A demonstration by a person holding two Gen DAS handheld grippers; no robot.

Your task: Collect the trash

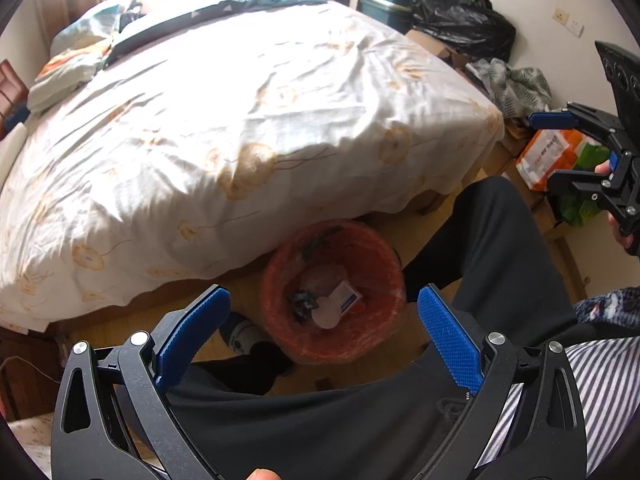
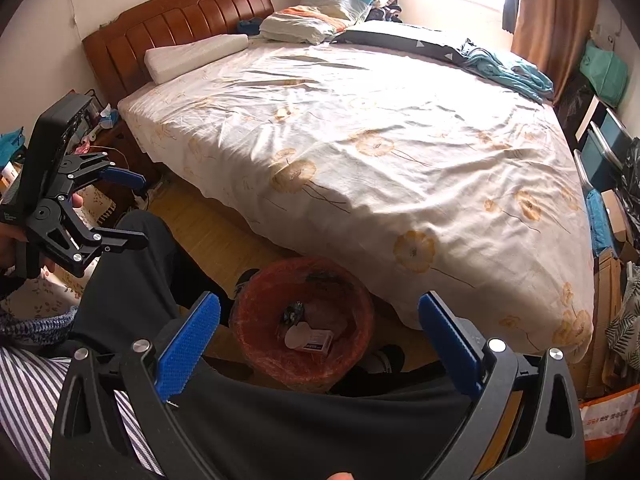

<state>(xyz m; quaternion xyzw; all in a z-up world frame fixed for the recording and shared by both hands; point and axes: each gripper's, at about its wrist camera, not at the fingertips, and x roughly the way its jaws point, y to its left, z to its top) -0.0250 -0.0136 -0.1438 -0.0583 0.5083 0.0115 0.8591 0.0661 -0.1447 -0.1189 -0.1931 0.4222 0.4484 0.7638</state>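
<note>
A: Grippers?
B: Left gripper (image 1: 324,300) is held wide open, nothing gripped. Right gripper (image 2: 320,312) likewise spread wide, nothing gripped. Both are seen over a lap in black trousers (image 1: 500,240).

A: Trash?
B: Bin (image 1: 334,292) is set on the wood floor (image 2: 208,236) at the bed's edge, lined with an orange bag. Inside are seen a small white-and-blue box (image 1: 346,296), a round white piece (image 1: 326,314) just beside it, and a dark crumpled wrapper (image 1: 302,300).

A: Surroundings?
B: Bed (image 2: 360,140) is covered by a floral sheet that overhangs close above the bin's far rim. A socked foot (image 1: 246,334) is placed just beside the bin. Black bag (image 1: 460,20), clothes and boxes are piled along the wall. An orange-and-white package (image 1: 548,156) is seen behind the right gripper. Headboard (image 2: 180,28) and pillows (image 2: 192,56) sit at the far end.

A: Writing?
B: Print is visible on the package and box, too blurred to be read.
</note>
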